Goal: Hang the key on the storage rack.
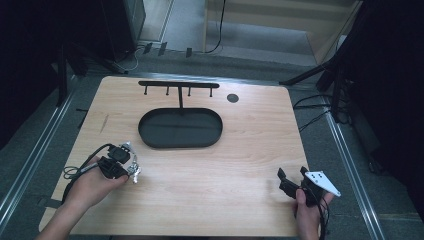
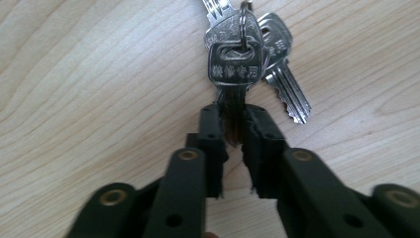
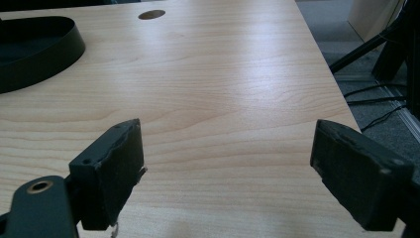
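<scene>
In the left gripper view, the left tool (image 2: 235, 130) pinches the blade of one key in a bunch of keys (image 2: 247, 54) lying on the desk (image 2: 74, 74); they are silvery, on one ring. From above they are a small glint. The right tool (image 3: 228, 168) stands wide, holding nothing.

My left hand-held gripper (image 2: 234, 130) has two black jaws on jointed black links, each link fixed with brass-coloured rivets and small round holes. A black cable loops out from its body at 9 o'clock in the high view. My right hand-held gripper (image 3: 228, 168) carries two thick black pads with worn, rough edges and one brass rivet. On top sits a grey three-cornered plate (image 1: 322, 182) with small dark holes. My forearms are bare, no sleeves.
</scene>
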Demonstrator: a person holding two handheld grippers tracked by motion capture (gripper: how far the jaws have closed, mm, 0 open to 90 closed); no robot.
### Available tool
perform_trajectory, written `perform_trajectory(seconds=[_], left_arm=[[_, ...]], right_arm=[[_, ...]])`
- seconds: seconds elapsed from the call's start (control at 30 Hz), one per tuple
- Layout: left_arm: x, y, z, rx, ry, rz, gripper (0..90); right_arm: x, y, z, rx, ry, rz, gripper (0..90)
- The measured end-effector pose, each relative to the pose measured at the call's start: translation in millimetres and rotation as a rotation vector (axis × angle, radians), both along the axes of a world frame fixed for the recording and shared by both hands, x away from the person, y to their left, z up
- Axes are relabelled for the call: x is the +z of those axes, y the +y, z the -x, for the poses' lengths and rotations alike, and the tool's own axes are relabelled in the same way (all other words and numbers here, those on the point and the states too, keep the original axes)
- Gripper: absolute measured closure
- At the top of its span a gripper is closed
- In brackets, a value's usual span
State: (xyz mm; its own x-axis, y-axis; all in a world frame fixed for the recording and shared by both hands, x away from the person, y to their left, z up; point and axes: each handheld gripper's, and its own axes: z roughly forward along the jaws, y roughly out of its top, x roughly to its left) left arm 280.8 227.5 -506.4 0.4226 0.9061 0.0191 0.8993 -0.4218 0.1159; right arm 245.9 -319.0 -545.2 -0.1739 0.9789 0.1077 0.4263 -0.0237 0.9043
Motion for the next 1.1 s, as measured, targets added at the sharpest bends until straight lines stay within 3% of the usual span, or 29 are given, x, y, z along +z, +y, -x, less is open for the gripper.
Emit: perform_trajectory(seconds=[0.13, 0.23, 0.47, 0.6, 1.1], left_arm=[[1.7, 0.3, 1.7, -0.013, -0.015, 0.010, 84.8], [12.3, 1.5, 3.2, -0.015, -0.055, 0.035, 85.0], [39.6, 1.0, 2.4, -0.036, -0.069, 0.043, 85.0], [50.7, 0.7, -0.4, -0.059, -0.036, 0.042, 85.1], [104.5, -3.8, -19.3, -0.079, -0.099, 0.028, 85.2]], right_arm=[[0.0, -0.2, -0.2, 0.003, 0.000, 0.000, 13.1], [0.0, -0.3, -0.3, 0.003, 0.000, -0.001, 13.0], [0.0, 0.3, -0.3, 0.002, 0.001, 0.003, 13.1], [0.0, 0.4, -0.2, 0.003, 0.002, 0.004, 13.1], [0.0, -0.2, -0.3, 0.002, 0.003, 0.000, 13.1]])
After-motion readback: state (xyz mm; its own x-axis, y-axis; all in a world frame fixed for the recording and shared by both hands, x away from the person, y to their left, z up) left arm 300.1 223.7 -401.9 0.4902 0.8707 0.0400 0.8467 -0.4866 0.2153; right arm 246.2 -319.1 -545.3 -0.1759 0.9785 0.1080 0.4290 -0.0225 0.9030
